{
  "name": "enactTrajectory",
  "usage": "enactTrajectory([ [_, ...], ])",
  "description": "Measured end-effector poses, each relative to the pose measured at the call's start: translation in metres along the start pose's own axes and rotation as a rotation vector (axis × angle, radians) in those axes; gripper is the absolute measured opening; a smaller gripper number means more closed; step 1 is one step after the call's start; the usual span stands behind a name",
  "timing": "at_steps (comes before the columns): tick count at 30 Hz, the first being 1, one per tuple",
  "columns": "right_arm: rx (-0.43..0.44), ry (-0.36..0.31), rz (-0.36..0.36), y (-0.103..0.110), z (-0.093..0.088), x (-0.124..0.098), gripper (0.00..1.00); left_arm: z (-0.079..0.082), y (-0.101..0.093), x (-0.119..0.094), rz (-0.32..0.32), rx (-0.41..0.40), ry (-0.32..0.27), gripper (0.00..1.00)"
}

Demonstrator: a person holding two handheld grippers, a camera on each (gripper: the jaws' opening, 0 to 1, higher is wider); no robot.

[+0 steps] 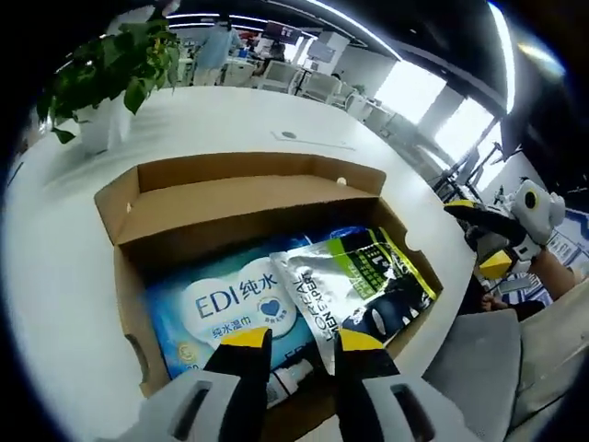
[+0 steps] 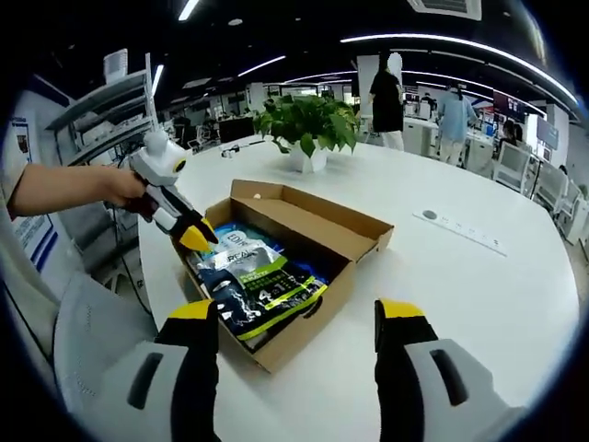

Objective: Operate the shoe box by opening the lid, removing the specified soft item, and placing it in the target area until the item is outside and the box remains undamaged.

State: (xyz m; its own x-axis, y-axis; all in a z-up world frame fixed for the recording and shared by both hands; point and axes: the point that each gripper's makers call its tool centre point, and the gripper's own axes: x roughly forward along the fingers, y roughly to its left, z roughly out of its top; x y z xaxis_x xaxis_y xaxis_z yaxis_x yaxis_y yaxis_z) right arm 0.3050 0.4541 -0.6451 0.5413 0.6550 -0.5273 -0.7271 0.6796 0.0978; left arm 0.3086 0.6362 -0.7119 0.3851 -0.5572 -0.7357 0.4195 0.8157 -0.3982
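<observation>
An open cardboard shoe box (image 1: 230, 198) sits on a round white table (image 1: 83, 267), its lid folded back on the side toward a potted green plant (image 1: 110, 69). Inside the box lie a blue wet-wipes pack (image 1: 216, 308) and, overlapping it, a silver, black and green pouch (image 1: 354, 285); a small white bottle (image 1: 294, 376) shows at the box's near wall in the left gripper view. The left gripper (image 1: 299, 341) hangs just above the near edge of the box, its yellow-tipped jaws set slightly apart over the two packs, pinching nothing. In the right gripper view the same tool (image 2: 189, 235) reaches in from the left, held in a person's hand (image 2: 120, 189) with a bare forearm, and points down at the wipes pack (image 2: 237, 241) beside the pouch (image 2: 258, 290) in the box (image 2: 304, 221). The right gripper (image 2: 299, 318) hovers over bare table (image 2: 479, 304) just outside the box's corner, jaws spread wide and empty. Beyond the plant (image 2: 308, 124), people (image 2: 386, 101) stand among office desks.
</observation>
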Motion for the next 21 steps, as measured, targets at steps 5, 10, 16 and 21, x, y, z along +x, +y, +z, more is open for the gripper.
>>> enactTrajectory([
  [5, 0.007, -0.003, 0.006, 0.006, -0.002, -0.003, 0.67, -0.004, -0.005, 0.008, -0.022, -0.013, 0.03, 0.27],
  [10, 0.009, -0.002, 0.01, 0.01, -0.005, -0.003, 0.68, -0.008, -0.009, 0.015, -0.054, -0.048, 0.053, 0.26],
  [16, 0.023, -0.003, 0.016, 0.014, -0.008, -0.002, 0.67, -0.011, -0.015, 0.02, -0.105, -0.135, 0.064, 0.18],
  [21, 0.053, 0.008, 0.033, 0.02, -0.014, 0.003, 0.67, -0.01, -0.016, 0.021, -0.129, -0.165, 0.051, 0.16],
])
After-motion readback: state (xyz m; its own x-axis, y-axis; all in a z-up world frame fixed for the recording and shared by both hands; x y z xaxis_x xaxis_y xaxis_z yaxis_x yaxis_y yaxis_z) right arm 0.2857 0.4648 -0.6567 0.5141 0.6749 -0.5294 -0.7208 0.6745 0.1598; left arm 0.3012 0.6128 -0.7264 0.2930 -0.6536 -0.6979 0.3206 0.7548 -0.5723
